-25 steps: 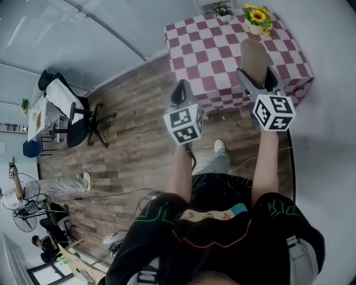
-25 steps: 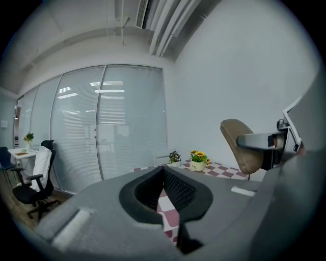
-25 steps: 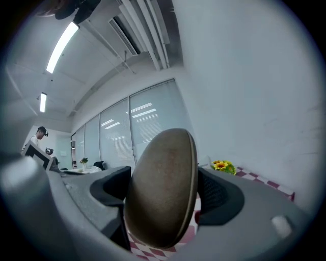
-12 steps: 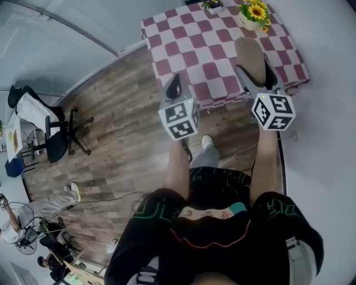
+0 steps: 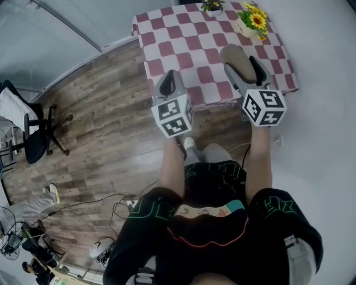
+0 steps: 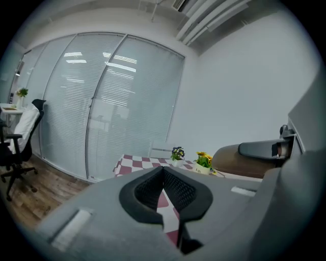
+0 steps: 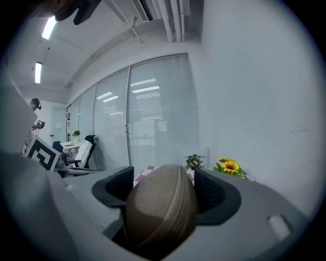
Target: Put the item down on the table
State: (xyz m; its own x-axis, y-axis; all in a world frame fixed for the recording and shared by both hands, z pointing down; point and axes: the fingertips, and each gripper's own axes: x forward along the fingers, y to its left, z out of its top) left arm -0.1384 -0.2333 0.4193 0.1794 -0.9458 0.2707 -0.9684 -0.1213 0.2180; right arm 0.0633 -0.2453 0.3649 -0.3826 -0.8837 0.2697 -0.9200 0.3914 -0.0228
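The right tongs [image 5: 243, 68] grasp a brown egg-shaped item [image 5: 235, 55], a pad against each side; their jaws have just been closing a little on it. The item hangs over the near right part of the table [image 5: 183, 39], above the cloth (red and white checks). The left tongs [image 5: 168, 83] are clenched, pad tips meeting with nothing between them, and hover over the table's near edge. At the table's far side stand a sunflower pot [image 5: 251, 23] and a smaller plant [image 5: 211, 6]. A wooden floor [image 5: 100, 139] lies beside the table.
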